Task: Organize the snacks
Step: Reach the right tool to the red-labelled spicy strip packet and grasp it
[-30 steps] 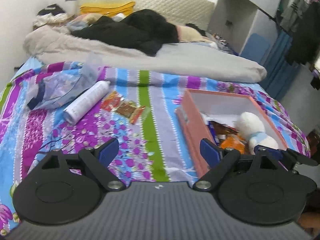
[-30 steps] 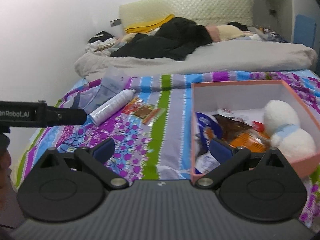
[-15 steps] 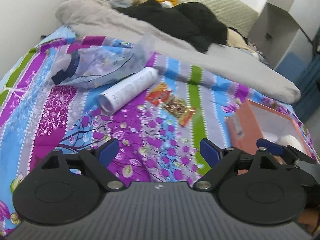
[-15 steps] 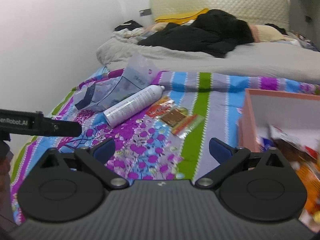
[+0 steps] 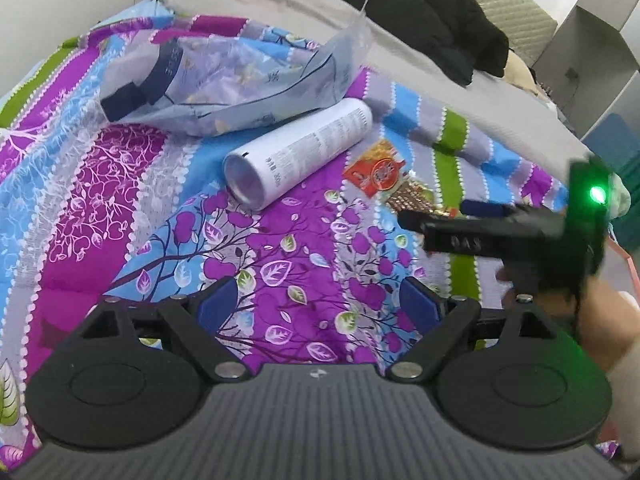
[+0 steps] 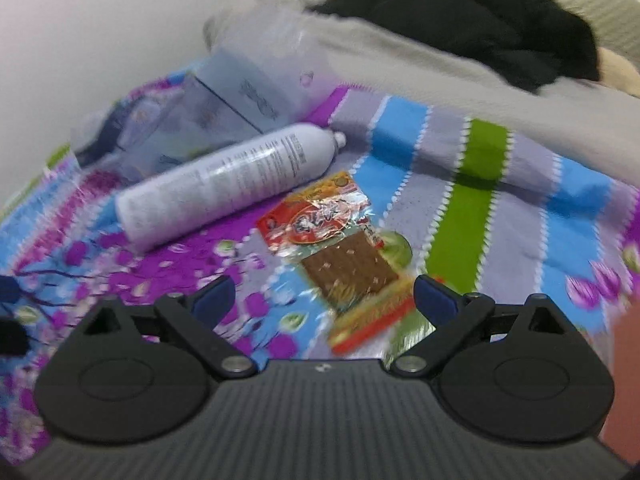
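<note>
While the left gripper (image 5: 318,304) hangs released over bare bedspread (image 5: 120,208), I leave the white spray can (image 5: 298,152) at its 12 o'clock alone. The right gripper (image 6: 324,300), jaws just narrowing slightly yet gaping and empty, has the snack packets (image 6: 340,248) at 12 o'clock. I lower squarely, straddle one packet, then clench.

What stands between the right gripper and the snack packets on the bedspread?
Nothing visible does. The right gripper is open, its jaws having just been closing, with nothing between them; the snack packets lie just ahead. The white can lies beside them.
</note>
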### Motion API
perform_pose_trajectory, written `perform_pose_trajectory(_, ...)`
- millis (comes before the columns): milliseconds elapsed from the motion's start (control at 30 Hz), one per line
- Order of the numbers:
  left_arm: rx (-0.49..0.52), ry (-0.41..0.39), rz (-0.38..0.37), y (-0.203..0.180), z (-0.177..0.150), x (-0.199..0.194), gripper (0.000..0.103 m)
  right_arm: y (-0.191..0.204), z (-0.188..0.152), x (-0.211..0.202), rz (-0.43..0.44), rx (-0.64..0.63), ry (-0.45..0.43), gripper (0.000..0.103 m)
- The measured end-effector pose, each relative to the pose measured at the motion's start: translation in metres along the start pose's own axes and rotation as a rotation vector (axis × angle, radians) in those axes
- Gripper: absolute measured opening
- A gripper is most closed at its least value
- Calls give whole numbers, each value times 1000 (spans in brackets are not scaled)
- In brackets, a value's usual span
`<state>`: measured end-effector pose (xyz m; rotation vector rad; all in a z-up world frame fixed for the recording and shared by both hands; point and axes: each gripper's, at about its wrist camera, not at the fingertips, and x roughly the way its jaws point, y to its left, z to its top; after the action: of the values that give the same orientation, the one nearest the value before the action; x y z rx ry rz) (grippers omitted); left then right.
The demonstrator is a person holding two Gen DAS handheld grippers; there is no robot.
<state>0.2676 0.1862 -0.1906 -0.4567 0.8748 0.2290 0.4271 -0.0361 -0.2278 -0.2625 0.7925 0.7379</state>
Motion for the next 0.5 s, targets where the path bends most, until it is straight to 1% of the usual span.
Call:
perform_pose_trajectory(67, -9, 4, -2, 2, 0, 5, 90, -4, 8, 21, 4, -52, 54, 98)
perform_pose_trajectory(133, -18, 11, -1, 4, 0, 11, 90, -6, 12, 42, -35, -121, 116, 98)
perform_pose_trajectory(200, -26, 14, -5, 6, 0, 15, 90, -11, 14, 55, -32, -147, 141, 98)
perform_pose_trajectory(300, -28, 16, -7, 7, -2, 18, 90, -19, 18, 63, 18, -127, 153, 99)
perform_pose_trajectory(367, -35, 19, -8, 9, -3, 21, 90, -24, 20, 67, 51, -111, 181, 101)
perform_pose_trajectory(500, -51, 23, -13, 10, -4, 23, 90, -29, 22, 70, 83, -93, 217, 101)
